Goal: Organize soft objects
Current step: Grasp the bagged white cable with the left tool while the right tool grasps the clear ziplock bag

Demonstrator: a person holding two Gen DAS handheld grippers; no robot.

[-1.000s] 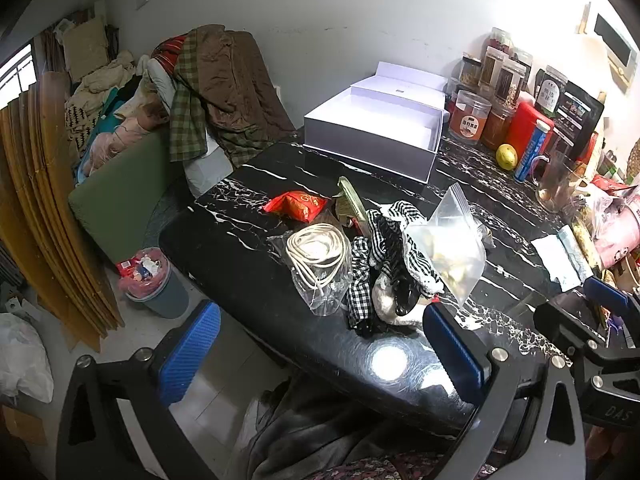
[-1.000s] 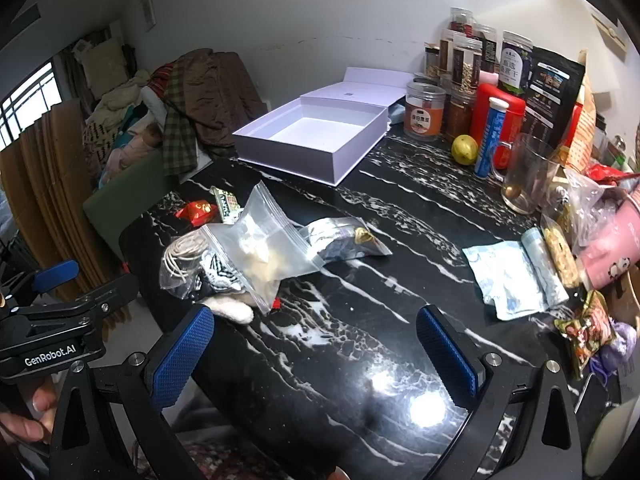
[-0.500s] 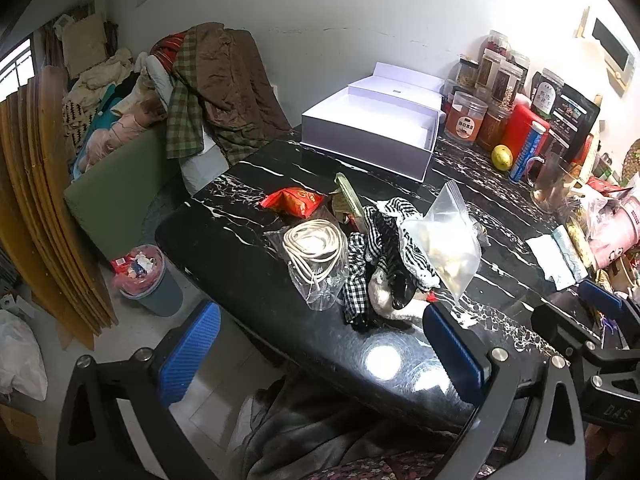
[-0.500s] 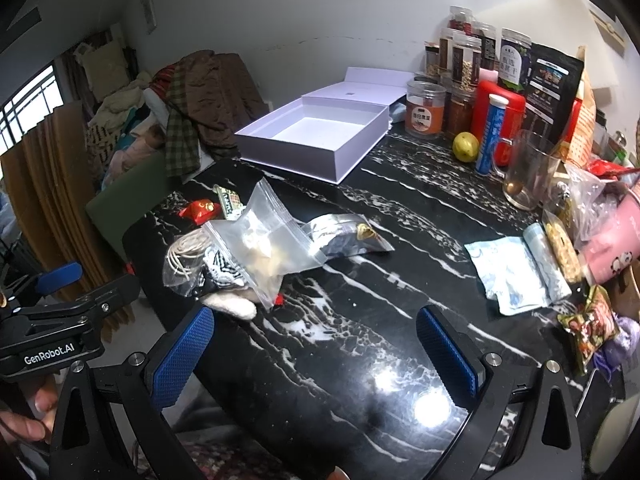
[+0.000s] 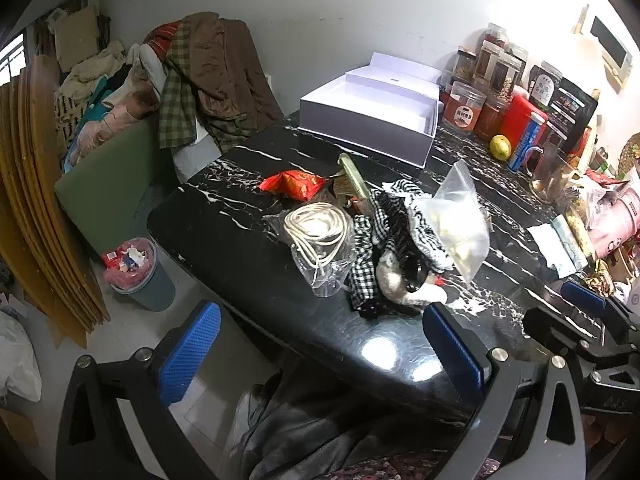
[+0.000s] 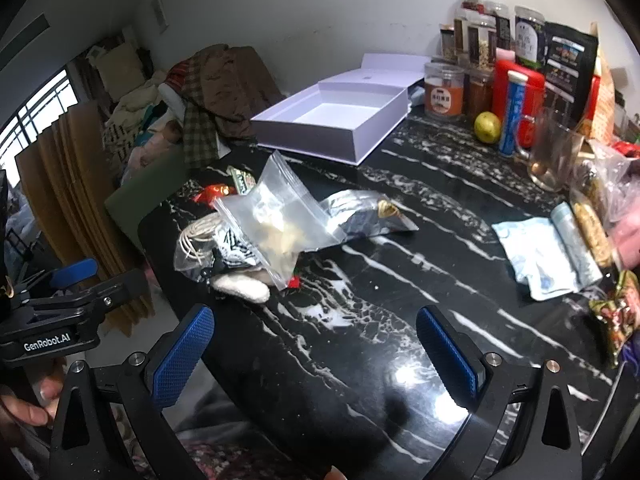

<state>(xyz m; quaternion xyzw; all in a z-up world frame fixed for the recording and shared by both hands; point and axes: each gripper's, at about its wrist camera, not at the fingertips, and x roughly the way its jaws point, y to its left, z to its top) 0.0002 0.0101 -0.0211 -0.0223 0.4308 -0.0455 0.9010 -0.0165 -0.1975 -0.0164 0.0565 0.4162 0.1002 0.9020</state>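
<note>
Both tongs (image 5: 320,354) (image 6: 316,354) agape — soft pile (image 5: 384,240) beyond, untouched.

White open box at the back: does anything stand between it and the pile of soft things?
Nothing tall. From the black-and-white checked cloth, only a flat red snack packet and a green wrapper lie before the white open box.

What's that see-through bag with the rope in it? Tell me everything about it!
The clear plastic bag is thin, crinkly and see-through. Inside is a coiled cream-white cord, wound in loops with a few strands trailing toward the bag's lower end. It lies flat on the black marble-look table, near the left edge. Its right side touches the checked black-and-white cloth. A red snack packet lies just behind it. No hand-held gripper touches it.
</note>
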